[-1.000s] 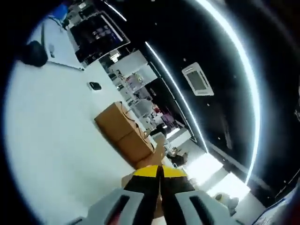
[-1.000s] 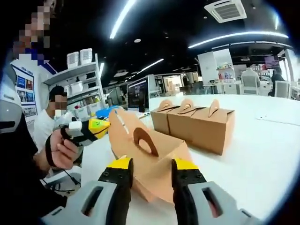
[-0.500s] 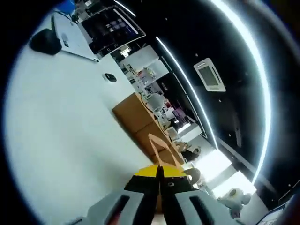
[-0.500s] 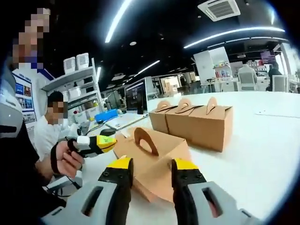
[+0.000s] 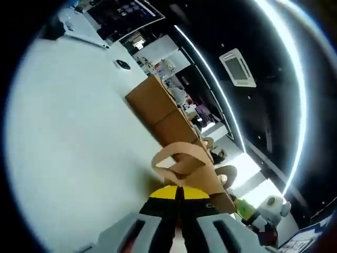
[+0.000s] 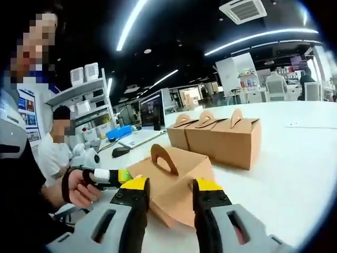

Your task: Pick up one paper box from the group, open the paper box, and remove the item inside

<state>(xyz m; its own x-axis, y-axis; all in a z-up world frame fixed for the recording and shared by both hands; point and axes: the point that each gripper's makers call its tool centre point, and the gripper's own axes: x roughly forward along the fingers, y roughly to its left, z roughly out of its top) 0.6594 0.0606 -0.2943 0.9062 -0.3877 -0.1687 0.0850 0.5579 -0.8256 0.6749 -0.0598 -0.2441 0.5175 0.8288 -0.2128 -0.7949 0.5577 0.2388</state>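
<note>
We had the brown paper gable box with the arched handle (image 6: 171, 182) lying tipped on the white worktop (image 6: 295, 174), right in front of the right gripper (image 6: 169, 191), whose jaws stood wide on either side of it, not touching it as far as we could tell. The left gripper (image 5: 178, 194) was at the box's near end; its jaws looked closed together at the base of the curled handle flap (image 5: 176, 158), likely pinching cardboard, though the contact itself was hidden.

The row of three matching upright brown boxes (image 6: 216, 136) sat beyond the right gripper, well apart from the picked one.

Our read: opening step, lid not yet free. Best approach was to brace the body with the right gripper and peel the flap away gently, since thin card tears easily.
</note>
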